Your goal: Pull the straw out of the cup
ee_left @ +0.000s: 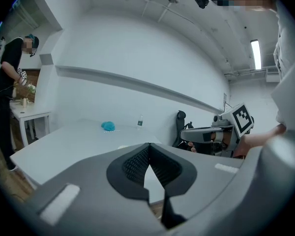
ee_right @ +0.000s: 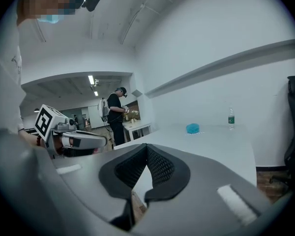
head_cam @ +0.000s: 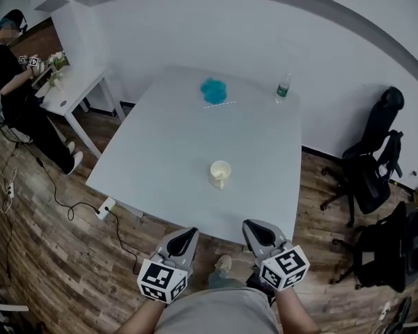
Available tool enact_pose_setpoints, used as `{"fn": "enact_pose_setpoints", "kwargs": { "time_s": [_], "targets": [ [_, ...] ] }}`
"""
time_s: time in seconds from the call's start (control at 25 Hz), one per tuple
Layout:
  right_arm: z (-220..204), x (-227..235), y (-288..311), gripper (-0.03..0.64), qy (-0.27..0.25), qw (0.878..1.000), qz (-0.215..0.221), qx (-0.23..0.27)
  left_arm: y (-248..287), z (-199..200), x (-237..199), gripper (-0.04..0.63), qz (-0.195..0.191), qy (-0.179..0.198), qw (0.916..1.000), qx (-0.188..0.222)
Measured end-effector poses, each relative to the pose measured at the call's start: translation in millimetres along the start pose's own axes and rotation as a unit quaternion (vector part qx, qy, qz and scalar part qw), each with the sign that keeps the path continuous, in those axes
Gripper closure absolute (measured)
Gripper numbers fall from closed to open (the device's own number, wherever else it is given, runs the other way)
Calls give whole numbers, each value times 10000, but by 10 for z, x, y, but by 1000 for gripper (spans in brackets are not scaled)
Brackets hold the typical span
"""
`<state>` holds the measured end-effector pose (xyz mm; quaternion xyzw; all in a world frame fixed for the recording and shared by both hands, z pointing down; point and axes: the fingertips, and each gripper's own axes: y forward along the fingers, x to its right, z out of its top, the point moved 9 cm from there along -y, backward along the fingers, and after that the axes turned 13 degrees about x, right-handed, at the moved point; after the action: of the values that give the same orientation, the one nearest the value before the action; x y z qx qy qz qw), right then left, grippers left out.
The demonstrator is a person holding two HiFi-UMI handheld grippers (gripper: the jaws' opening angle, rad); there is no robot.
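cup: a small cream-coloured round cup (head_cam: 220,171) stands upright on the large white table (head_cam: 160,152), nearer its front edge than its back, well apart from everything else on it. its open mouth faces up and the inside is pale.
straw: a short pale piece (head_cam: 221,182) sticks out at the cup's near side. it is too small to tell whether it is the straw or a handle, and no straw shows clearly anywhere.
left gripper: the grey two-jaw left gripper (head_cam: 189,232) is held off the table's front edge, over the wooden plank floor (head_cam: 49,256). its jaws are closed tip to tip with nothing between them.
right gripper: the grey two-jaw right gripper (head_cam: 252,225) is just beside the left one, also short of the table. its jaws are pressed together and empty.
far side of table: a bright blue crumpled lump (head_cam: 213,90) has a thin pale strip (head_cam: 219,105) just in front of it. a clear plastic bottle with a green label (head_cam: 283,85) stands near the far right corner.
hidden: in both gripper views the gripper's own grey body covers the near part of the table, so the cup does not show clearly there.
hard to make out: the blue lump's material, and what the thin strip is.
cut off: the holder's forearms run out of the bottom of the head view. a person in black (head_cam: 14,82) at a small white side table (head_cam: 73,92) is cropped by the left edge. black office chairs (head_cam: 369,165) stand at the right.
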<state>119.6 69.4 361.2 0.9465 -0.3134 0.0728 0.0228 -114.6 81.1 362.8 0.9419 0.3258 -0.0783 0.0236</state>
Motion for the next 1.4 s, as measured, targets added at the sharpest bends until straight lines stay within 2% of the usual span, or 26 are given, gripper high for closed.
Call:
{"fn": "enact_pose_setpoints", "kwargs": {
  "time_s": [0.32,0.6,0.96,1.4],
  "targets": [
    [93,558,392,609,69,9994,318,-112,595,112,-160,575,296,56,9995,12],
    [16,733,608,609,197,9990,318,-234,746,97,-315,575,441,-6,9989,-154],
    [-28,787,849,611,9,9993,20,-385,983,101,-632,575,116,56,9993,-354],
    [-188,962,1043,609,8,9985,-60,-547,1231,-47,-822,575,-183,-52,9982,-564]
  ]
}}
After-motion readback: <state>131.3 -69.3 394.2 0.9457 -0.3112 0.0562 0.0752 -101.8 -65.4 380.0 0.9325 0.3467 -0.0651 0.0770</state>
